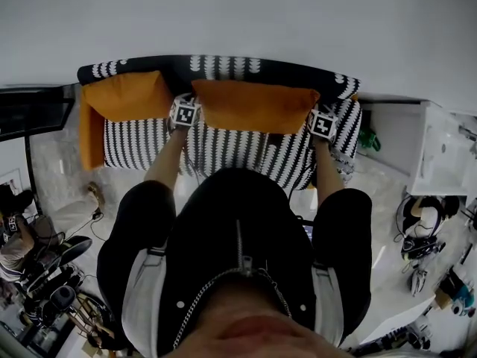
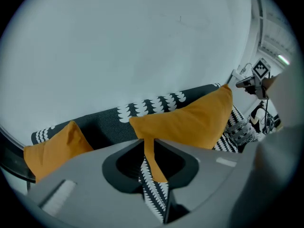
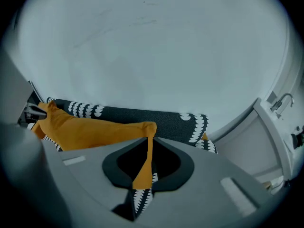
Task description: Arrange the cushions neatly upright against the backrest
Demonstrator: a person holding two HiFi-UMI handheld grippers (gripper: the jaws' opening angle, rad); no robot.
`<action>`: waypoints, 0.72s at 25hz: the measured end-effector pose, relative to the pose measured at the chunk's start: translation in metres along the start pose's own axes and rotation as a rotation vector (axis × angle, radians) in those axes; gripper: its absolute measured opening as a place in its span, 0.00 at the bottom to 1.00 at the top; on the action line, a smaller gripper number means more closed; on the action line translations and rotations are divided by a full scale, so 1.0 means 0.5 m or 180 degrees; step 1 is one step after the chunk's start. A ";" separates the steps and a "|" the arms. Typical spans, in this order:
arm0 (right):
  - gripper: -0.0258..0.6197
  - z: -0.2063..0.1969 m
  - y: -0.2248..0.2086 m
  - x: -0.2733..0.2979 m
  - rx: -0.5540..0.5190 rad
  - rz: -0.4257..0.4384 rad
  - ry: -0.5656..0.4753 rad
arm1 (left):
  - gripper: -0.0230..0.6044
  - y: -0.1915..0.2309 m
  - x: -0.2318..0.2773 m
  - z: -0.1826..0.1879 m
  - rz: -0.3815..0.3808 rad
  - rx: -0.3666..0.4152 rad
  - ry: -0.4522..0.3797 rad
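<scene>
My left claw [image 2: 148,145] and right claw [image 3: 149,146] are each nipped nearly closed on an end corner of the orange cushion [image 1: 253,104]. On the patterned sofa [image 1: 223,151] it stands along the backrest [image 1: 223,66], seemingly leaning there, with a second cushion [image 1: 123,95] at its left.

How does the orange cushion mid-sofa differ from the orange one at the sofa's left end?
The middle cushion has one corner in the left tool and the other in the right tool; the left-end cushion is untouched. The middle cushion sits before the centre of the backrest; the left-end cushion is tucked into the left corner of the sofa. Both are plain orange.
</scene>
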State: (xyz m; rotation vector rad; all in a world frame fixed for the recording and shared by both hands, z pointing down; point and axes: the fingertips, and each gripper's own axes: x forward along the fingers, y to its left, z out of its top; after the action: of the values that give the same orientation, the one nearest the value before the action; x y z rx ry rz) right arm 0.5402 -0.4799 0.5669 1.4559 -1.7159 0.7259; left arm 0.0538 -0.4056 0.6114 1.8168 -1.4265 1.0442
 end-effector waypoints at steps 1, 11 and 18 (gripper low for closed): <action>0.09 -0.004 0.001 -0.007 0.0013 -0.0008 -0.0006 | 0.15 0.000 -0.007 -0.005 0.0025 0.0032 -0.0004; 0.04 -0.059 0.112 -0.094 0.0074 0.0269 -0.0286 | 0.05 -0.052 -0.137 -0.075 -0.0017 0.0240 -0.0152; 0.04 -0.142 0.326 -0.220 0.0017 0.0536 -0.0514 | 0.05 -0.039 -0.268 -0.158 -0.0071 0.0305 -0.0523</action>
State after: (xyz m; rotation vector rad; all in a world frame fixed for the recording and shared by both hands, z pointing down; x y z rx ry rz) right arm 0.4003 -0.3307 0.5226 1.4185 -1.9799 0.7176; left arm 0.0404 -0.2681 0.5370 2.0231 -1.4691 0.9865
